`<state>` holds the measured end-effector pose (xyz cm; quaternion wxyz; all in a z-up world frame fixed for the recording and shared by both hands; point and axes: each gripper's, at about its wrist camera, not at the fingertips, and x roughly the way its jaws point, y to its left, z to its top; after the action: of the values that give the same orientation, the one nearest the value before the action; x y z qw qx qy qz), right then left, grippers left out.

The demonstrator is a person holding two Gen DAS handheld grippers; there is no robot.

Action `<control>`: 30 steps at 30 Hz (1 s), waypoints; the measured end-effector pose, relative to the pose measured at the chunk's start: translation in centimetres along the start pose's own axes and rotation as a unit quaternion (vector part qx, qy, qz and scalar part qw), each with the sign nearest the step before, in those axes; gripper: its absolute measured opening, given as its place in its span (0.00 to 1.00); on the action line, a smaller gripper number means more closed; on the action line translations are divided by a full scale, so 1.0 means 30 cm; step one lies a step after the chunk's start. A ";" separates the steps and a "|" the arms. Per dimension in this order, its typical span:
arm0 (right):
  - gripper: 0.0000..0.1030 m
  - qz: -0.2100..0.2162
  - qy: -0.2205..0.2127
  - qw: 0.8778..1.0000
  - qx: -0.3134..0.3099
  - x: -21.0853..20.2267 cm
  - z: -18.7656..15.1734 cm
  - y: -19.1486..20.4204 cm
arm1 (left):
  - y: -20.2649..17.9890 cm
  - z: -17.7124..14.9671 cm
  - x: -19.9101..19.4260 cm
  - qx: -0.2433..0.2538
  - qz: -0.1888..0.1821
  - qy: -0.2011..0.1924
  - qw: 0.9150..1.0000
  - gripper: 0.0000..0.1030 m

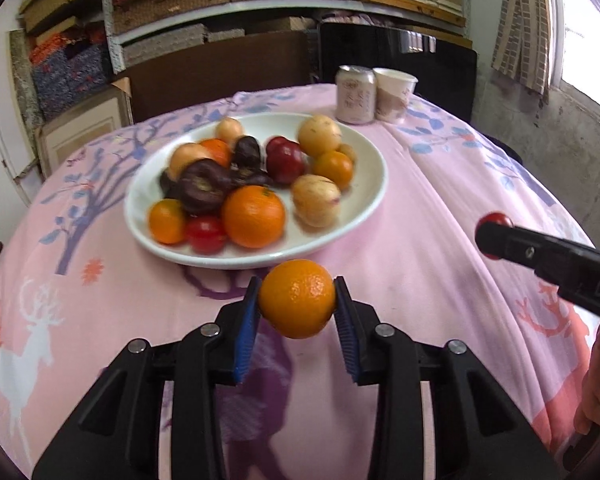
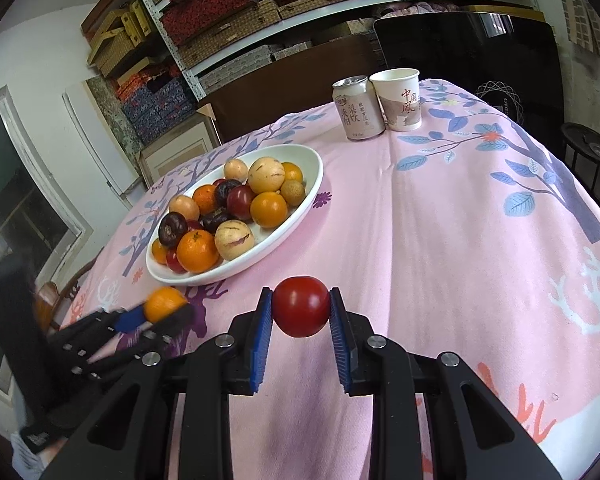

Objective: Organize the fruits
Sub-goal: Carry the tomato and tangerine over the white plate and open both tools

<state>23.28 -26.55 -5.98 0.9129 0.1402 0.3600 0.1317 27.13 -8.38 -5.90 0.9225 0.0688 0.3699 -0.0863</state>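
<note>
Storeroom backdrop, daylight from both sides.

Pink tablecloth with trees and deer covers the table, and behind it a white shelf rack is packed with woven boxes in tan and red. Two dark chairs stand at the far edge. On the left, a white wall and a window; on the right, a bright window with a checked curtain and a rough grey wall.
</note>
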 end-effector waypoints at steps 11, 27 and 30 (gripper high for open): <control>0.27 -0.012 -0.035 0.997 -0.064 -0.062 -0.025 0.126 | 0.190 0.049 -0.157 -0.024 0.034 -0.051 0.998 0.34; 0.27 -0.011 -0.072 0.992 -0.101 0.097 0.365 0.291 | 0.299 0.391 0.057 -0.033 0.023 -0.059 0.997 0.34; 0.27 -0.016 -0.052 0.994 -0.099 0.199 0.372 0.281 | 0.298 0.403 0.145 -0.034 0.016 -0.048 0.998 0.34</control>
<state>34.08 -18.49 1.10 0.9418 0.0500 0.2995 0.1445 40.22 -2.44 0.30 0.9422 0.0388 0.3271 -0.0617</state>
